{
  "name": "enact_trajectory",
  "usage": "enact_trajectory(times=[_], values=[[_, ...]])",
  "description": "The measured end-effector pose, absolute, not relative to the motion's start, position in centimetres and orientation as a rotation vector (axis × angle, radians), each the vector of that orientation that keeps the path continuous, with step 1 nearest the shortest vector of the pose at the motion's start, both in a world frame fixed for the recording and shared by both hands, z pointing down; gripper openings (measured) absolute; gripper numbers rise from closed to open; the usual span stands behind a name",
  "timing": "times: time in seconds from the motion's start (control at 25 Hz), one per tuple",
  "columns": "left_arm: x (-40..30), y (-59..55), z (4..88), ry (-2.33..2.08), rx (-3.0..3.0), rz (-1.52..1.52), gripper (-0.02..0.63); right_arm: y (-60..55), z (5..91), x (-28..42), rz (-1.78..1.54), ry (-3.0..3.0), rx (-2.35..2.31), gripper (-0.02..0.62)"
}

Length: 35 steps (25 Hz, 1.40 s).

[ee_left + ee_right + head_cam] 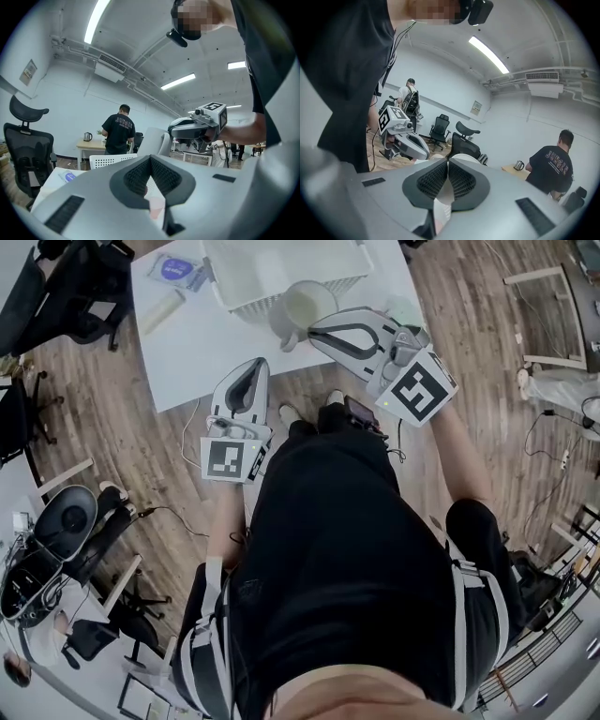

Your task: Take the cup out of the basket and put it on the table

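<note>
Since the right claw (314,332) has its tips pressed together on what looks like the near wall of the cream-white ceramic cup (305,307), I'd call this the carry/place step. The cup is out of the white perforated plastic basket (251,302) and just in front of it, over the near part of the white rectangular desk (202,352). Its mouth is up and its handle is at its lower left in the head view. Can't tell whether the base touches the desk. Left claw (260,365) is pressed together on nothing, off the desk's near edge, apart from the cup. Next move, my read: lower until the base is flat on bare desk and clear of the basket's front wall. Then spread the right claw and back straight out so the rim isn't dragged. The desk edge is close, so place inboard.
</note>
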<state>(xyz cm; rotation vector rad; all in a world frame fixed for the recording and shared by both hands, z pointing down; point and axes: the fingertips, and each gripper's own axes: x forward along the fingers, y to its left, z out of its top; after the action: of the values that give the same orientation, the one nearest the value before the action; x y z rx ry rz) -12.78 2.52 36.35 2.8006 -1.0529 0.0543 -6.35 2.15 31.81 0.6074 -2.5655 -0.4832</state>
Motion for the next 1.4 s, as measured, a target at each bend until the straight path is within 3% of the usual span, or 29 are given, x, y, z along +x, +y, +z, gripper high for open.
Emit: enact_trajectory(times=[1.4], values=[[-3.9, 7.9, 35.0, -1.018, 2.827, 0.051, 0.018, 10.0, 30.9, 3.5, -0.309, -2.72, 0.859, 0.025]])
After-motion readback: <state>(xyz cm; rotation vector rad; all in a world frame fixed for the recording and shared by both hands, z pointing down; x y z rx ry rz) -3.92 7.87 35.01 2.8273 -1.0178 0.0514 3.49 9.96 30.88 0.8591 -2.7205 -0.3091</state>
